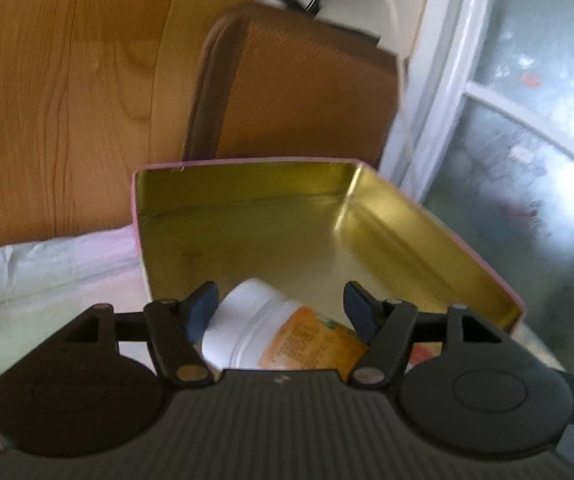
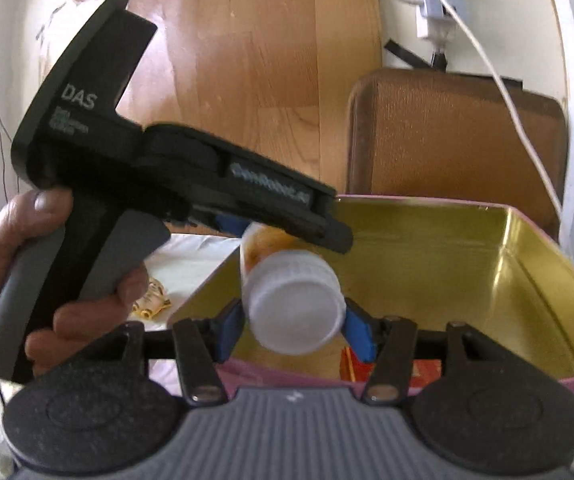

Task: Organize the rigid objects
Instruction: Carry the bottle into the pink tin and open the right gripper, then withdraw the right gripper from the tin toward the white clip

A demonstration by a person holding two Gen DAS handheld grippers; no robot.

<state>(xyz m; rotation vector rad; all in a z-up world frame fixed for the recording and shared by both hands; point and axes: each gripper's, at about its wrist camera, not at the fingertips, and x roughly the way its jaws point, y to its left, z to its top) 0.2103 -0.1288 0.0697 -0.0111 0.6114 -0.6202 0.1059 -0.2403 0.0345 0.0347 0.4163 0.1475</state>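
White cloth, gold tin, left hand-held gripper gripping bottle

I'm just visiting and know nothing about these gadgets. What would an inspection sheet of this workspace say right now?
Surface: white cloth under the tin.
Job's things: white-capped bottle with orange label, above the open pink tin with gold inside; red item inside the tin.
Clutter: small gold wrapper on the cloth.
Grippers: left gripper jaws apart around the bottle, contact unclear; right gripper pads flank the cap.
Cables: white cable from a wall plug.
Surroundings: wooden board, brown chair, window.
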